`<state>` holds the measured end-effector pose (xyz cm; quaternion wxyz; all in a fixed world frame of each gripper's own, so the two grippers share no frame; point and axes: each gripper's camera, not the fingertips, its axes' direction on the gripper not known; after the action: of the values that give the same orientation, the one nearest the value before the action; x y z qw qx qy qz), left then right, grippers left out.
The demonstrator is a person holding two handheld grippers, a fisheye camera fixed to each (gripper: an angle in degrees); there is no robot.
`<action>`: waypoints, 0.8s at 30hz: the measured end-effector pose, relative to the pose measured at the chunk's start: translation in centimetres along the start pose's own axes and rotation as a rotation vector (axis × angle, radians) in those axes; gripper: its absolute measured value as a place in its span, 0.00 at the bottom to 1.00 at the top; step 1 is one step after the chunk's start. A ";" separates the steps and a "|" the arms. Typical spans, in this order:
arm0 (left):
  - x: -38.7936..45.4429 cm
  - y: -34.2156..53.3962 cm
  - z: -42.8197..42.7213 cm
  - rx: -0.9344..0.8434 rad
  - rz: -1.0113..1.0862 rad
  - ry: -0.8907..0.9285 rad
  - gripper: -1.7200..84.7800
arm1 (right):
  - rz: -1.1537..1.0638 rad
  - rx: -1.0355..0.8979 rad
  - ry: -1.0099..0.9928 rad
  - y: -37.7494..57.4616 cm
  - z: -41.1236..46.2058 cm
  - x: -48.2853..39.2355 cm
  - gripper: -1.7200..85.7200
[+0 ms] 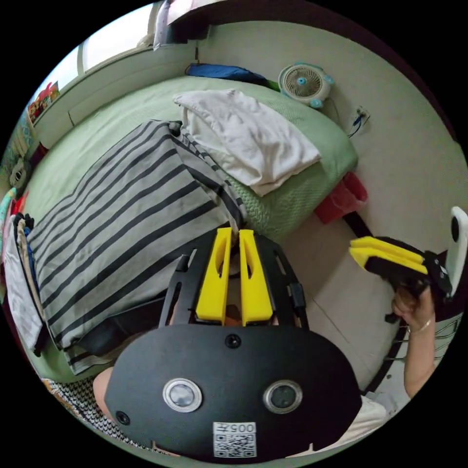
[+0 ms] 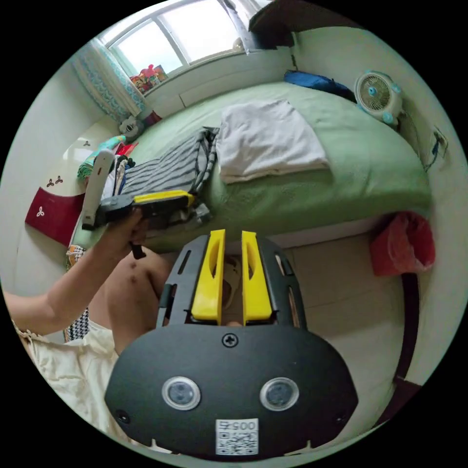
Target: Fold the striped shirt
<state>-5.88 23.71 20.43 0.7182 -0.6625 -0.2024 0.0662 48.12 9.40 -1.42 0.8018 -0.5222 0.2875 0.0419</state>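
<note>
On the bed (image 1: 302, 180), the shirt (image 1: 126, 214) is spread flat beside a white cloth (image 1: 248, 136), ready for folding; left gripper (image 1: 234, 234) is held at its near edge, right gripper (image 2: 233, 236) off the bed, both nearly closed, nothing gripped

Soft daylight enters through the window (image 2: 195, 34) at the top of the right gripper view, where the panes are blown out to white. The room is evenly bright, with only faint shadows. Both views are sharp at centre, bend strongly toward their edges, and sit inside a black circular surround.
</note>
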 end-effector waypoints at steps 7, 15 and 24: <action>-3.4 1.7 -4.0 0.074 -0.028 0.075 0.07 | -0.066 -0.018 -0.244 -14.2 0.1 -1.5 0.15; -7.1 3.8 -6.7 0.128 -0.063 0.121 0.07 | 0.080 -0.268 -0.400 -26.3 8.5 -1.0 0.19; -11.2 5.6 -9.1 0.137 -0.077 0.164 0.07 | 0.250 -0.184 -0.624 -31.8 14.4 -1.7 0.18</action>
<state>-11.68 11.90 12.32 0.7780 -0.6067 -0.1633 -0.0025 64.38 7.88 29.51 0.7894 -0.5151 0.0852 0.3230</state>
